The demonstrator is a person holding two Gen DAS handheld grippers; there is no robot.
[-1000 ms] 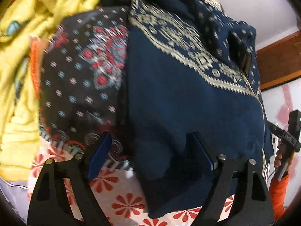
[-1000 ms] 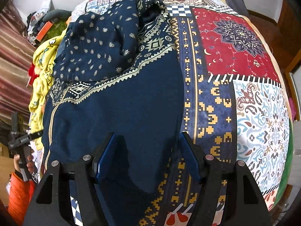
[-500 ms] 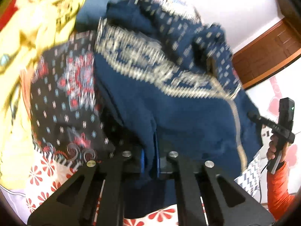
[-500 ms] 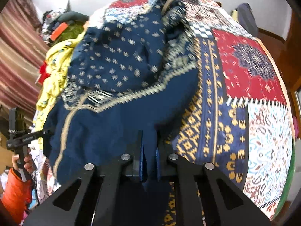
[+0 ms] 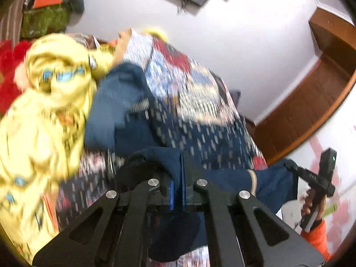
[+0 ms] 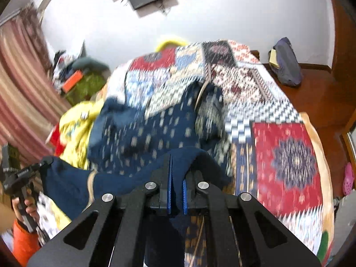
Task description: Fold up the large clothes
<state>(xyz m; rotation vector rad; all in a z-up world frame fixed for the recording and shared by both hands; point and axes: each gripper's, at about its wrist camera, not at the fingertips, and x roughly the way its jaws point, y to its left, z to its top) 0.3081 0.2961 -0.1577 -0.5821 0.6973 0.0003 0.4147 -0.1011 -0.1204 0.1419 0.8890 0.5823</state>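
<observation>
Left wrist view: the left hand-held gripper [image 5: 177, 184] is clamped narrow on a fold of the navy garment [image 5: 195, 138], cloth pinched between the blue pads. The hem runs taut from this grip across to the right hand-held gripper [image 5: 298, 171], visible at the frame's right edge with the fabric end in it. The rest of the garment trails down onto the patchwork bedspread [image 5: 200, 84], next to a heap of yellow clothing [image 5: 44, 102]. The picture is motion-blurred; fine detail cannot be read.

Right wrist view: the right hand-held gripper [image 6: 176, 187] is likewise closed tight on the navy garment [image 6: 155, 133], with cloth between its pads. The left hand-held gripper [image 6: 42, 166] shows at the left edge, holding the opposite end.

Assessment: the fabric appears soft, limp and light. It sags between the two grips and will not keep a shape unsupported. Hold is best taken at hem corners or edges, kept well apart and level, so the panel hangs flat. A thin pinch may slip under a sharp tug.
</observation>
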